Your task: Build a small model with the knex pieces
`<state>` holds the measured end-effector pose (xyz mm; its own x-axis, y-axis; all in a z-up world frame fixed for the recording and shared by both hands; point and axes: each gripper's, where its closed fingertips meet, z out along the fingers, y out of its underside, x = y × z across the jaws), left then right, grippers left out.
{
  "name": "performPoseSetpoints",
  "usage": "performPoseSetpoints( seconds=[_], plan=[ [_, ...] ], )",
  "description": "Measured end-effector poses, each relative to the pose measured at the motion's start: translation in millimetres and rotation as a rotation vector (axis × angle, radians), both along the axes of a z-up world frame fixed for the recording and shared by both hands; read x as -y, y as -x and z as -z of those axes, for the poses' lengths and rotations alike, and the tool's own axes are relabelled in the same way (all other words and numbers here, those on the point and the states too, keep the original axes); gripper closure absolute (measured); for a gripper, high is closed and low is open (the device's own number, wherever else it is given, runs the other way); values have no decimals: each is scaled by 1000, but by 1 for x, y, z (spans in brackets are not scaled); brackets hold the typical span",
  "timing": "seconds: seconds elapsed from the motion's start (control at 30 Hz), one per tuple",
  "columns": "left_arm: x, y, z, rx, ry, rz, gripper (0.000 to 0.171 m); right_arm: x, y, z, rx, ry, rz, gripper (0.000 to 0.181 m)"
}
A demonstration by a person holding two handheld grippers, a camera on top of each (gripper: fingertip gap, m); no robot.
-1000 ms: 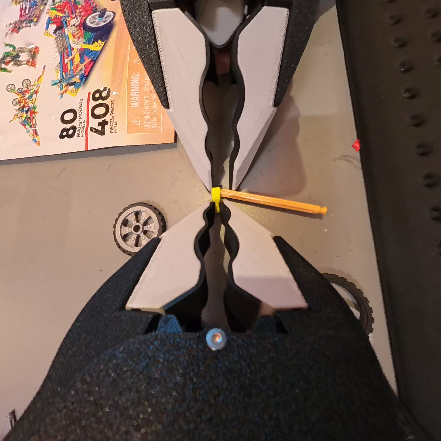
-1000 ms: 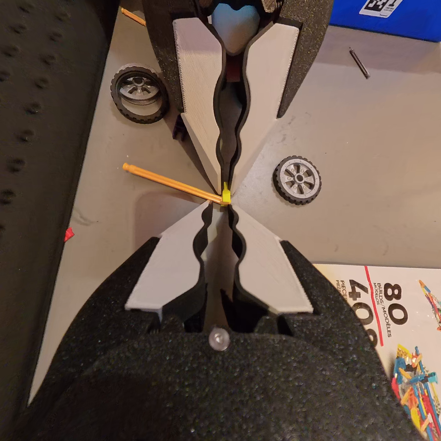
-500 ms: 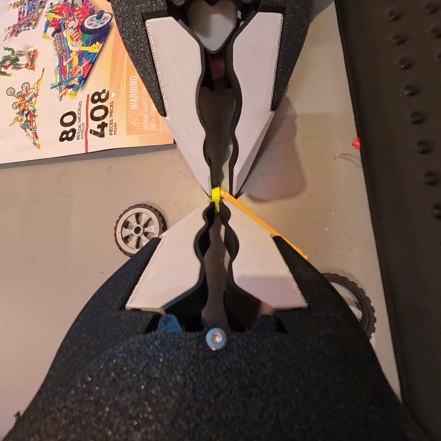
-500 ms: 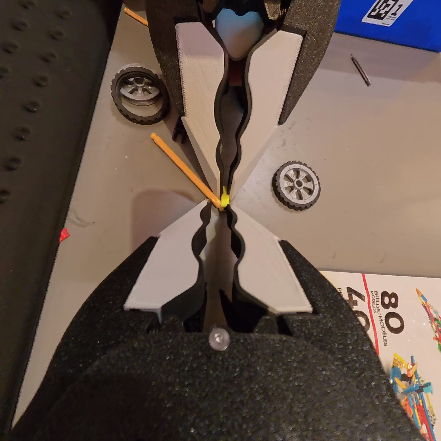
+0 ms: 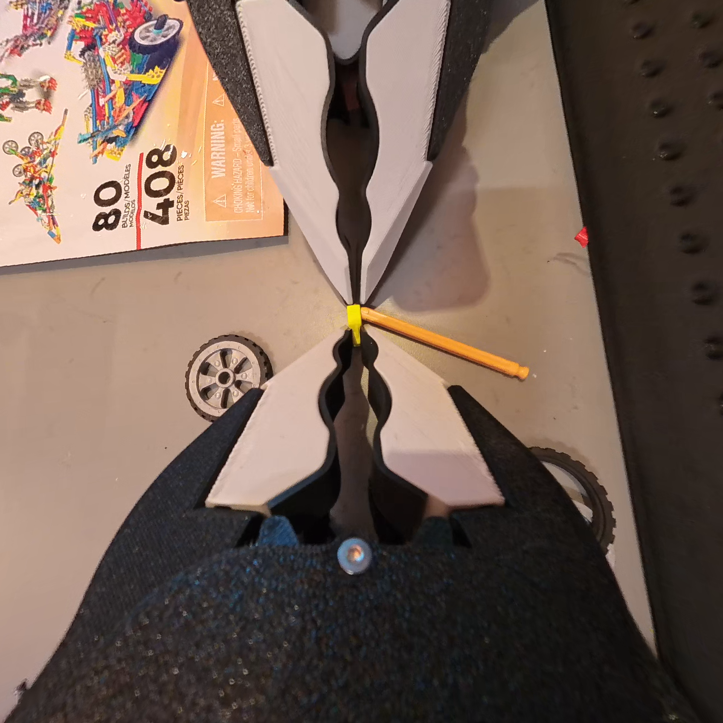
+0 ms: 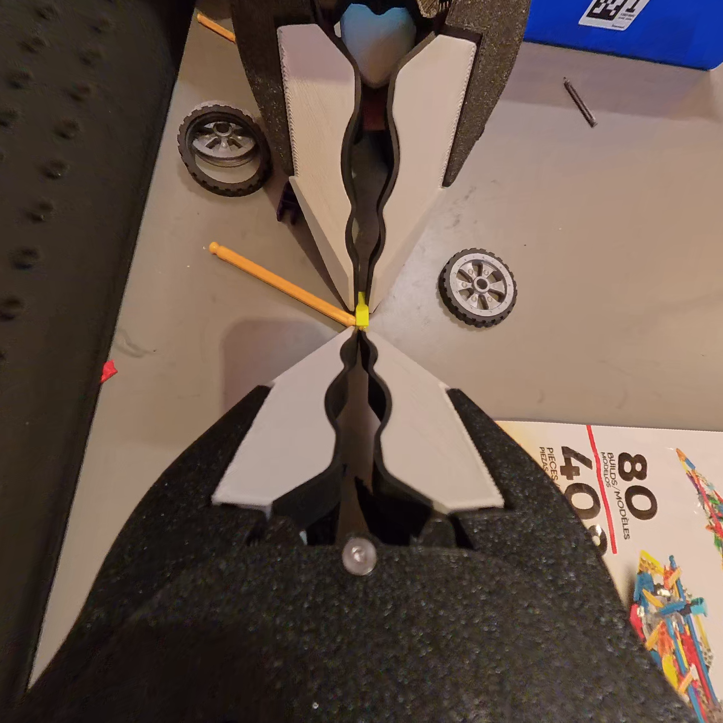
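Meeting tip to tip, the left gripper (image 5: pixel 355 339) and right gripper (image 6: pixel 358 331) both clenched the yellow connector (image 5: pixel 353 317), its orange rod (image 5: pixel 444 342) jutting sideways above the table (image 5: pixel 98 469), near a grey wheel (image 5: pixel 228 378).

The left tool (image 5: pixel 355 339), two pale grey wedge-shaped plastic fingers (image 5: pixel 297 422) with wavy black inner pads on a black foam-textured body, points forward with its tips pressed together. The right tool (image 6: pixel 359 332), built alike, faces it tip to tip, its fingers (image 6: pixel 422 430) likewise drawn close.
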<state>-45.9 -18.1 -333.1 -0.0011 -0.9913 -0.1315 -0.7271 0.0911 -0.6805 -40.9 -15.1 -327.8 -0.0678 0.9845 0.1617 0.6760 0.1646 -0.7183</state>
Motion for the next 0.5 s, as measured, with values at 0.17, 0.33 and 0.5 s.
performPoseSetpoints(
  seconds=[0.17, 0.33, 0.5],
  plan=[
    [0, -1, 0, 1, -6, -3, 170, 0, 1, 3, 13, -27, -2, 181],
    [0, -1, 0, 1, -4, -7, 170, -1, 2, 3, 9, -18, 1, 181],
    [0, -1, -1, 4, 8, -9, 170, -1, 4, 2, 11, -5, 11, 181]
  ],
)
